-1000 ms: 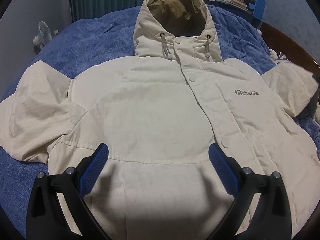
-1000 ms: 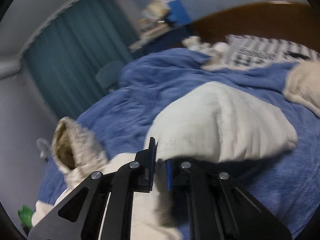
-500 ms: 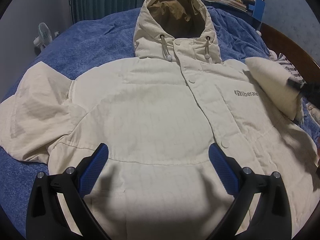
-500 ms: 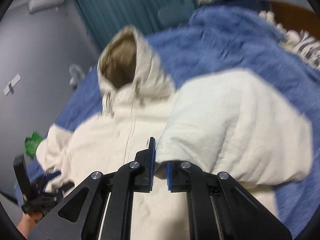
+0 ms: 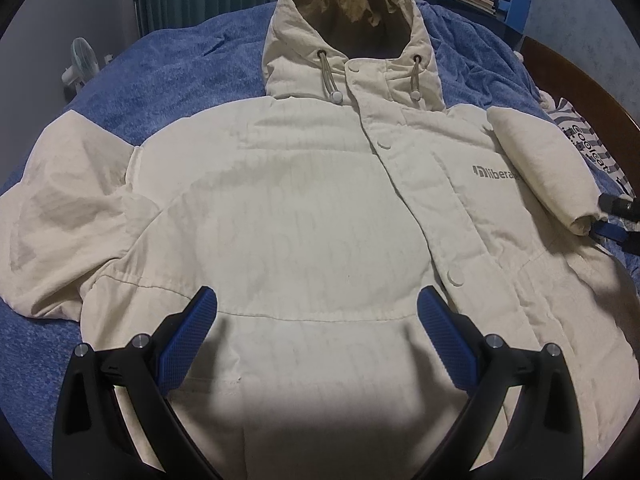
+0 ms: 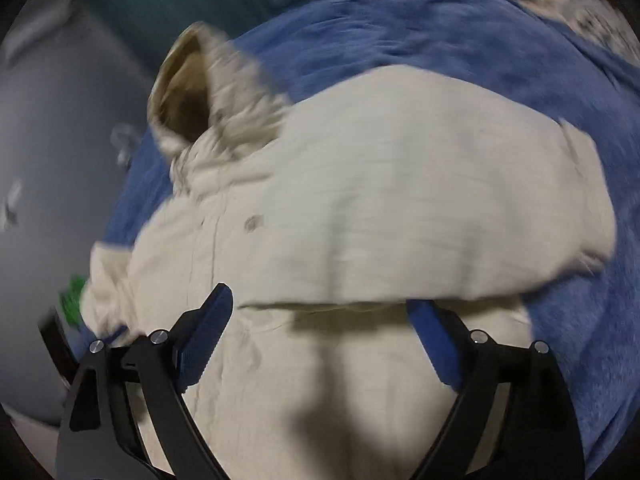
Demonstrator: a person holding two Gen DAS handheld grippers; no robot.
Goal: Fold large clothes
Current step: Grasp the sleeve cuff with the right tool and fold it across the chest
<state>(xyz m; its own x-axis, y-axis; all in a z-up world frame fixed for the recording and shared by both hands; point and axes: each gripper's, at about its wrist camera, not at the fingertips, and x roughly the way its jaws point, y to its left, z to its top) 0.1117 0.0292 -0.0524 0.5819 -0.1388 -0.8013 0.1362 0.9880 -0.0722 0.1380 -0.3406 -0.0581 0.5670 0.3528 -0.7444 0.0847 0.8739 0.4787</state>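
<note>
Jacket [image 5: 304, 208] spread face-up on our blue bed [image 5: 180, 64]; our right tongs [image 6: 320, 316] are opening, sleeve [image 6: 420, 208] unpressed between them; left tongs [image 5: 316, 316] gape empty above the hem.

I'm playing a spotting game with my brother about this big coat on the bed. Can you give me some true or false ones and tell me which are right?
1. The jacket lies front up on a blue blanket. True.
2. The hood is folded down flat over the chest. False: it lies above the collar, open, showing its tan lining.
3. The left gripper is squeezing the jacket's hem. False: its jaws stand open over the lower front, holding nothing.
4. One sleeve is folded in over the chest, next to the grey logo. True.
5. The right gripper is pinched tight on that sleeve. False: its jaws are opening, pads spread wide by the cuff edge.
</note>
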